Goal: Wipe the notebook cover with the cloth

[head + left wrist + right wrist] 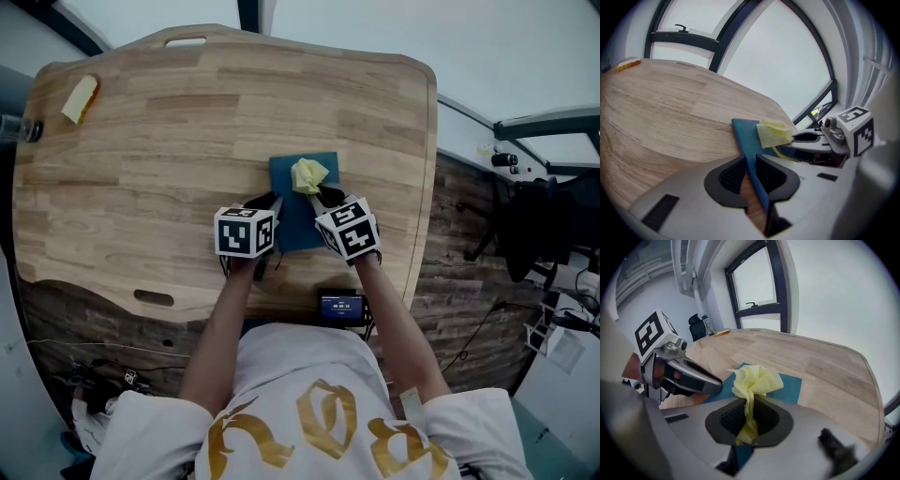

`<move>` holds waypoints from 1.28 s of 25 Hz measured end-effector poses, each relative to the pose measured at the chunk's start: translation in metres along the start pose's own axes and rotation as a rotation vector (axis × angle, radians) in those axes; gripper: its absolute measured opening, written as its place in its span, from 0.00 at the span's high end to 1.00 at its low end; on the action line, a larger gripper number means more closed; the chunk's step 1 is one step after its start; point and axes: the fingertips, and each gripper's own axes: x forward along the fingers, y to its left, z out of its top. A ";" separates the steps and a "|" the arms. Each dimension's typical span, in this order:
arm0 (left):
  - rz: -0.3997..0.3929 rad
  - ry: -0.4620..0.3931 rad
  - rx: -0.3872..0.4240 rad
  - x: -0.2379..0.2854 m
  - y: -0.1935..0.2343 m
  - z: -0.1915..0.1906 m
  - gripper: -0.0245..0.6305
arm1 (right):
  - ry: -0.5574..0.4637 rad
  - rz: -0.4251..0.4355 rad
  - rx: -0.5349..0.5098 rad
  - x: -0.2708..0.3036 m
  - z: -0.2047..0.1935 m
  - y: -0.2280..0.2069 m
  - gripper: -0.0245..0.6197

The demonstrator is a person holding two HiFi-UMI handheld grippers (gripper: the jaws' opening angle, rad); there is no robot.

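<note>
A blue notebook (305,206) lies flat on the wooden table (169,141), near its front right part. My left gripper (265,204) is shut on the notebook's left edge (751,154), the cover pinched between its pads. My right gripper (317,192) is shut on a crumpled yellow cloth (308,174), which bunches up out of the jaws (754,380) and rests on the notebook's cover (790,386) toward its far end. From the left gripper view the cloth (774,133) shows just past the notebook's far corner, with the right gripper (806,137) behind it.
A small yellow-orange object (80,98) lies at the table's far left corner. A dark device with a lit display (341,307) sits at the near edge by the person's body. A black chair (544,225) stands off to the right of the table.
</note>
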 end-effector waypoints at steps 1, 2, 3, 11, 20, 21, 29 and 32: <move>0.001 -0.002 0.001 0.000 0.000 0.000 0.84 | 0.000 0.001 0.007 0.001 0.000 0.000 0.90; 0.001 -0.003 0.001 0.000 0.000 0.000 0.84 | 0.003 -0.001 0.009 0.001 0.000 0.000 0.90; 0.000 -0.003 -0.001 0.000 -0.001 -0.001 0.84 | 0.005 -0.004 0.009 0.000 -0.001 0.001 0.90; 0.022 -0.022 0.006 -0.009 0.002 0.001 0.90 | -0.085 -0.068 0.010 -0.036 0.014 0.002 0.90; 0.067 -0.296 0.092 -0.081 -0.014 0.041 0.93 | -0.205 -0.159 -0.010 -0.098 0.018 0.024 0.90; 0.068 -0.325 0.106 -0.089 -0.019 0.044 0.93 | -0.220 -0.169 -0.019 -0.105 0.018 0.028 0.90; 0.104 -0.513 0.338 -0.152 -0.069 0.066 0.93 | -0.394 -0.309 0.069 -0.168 0.025 0.036 0.90; 0.103 -0.559 0.376 -0.168 -0.083 0.069 0.93 | -0.437 -0.337 0.094 -0.185 0.025 0.040 0.90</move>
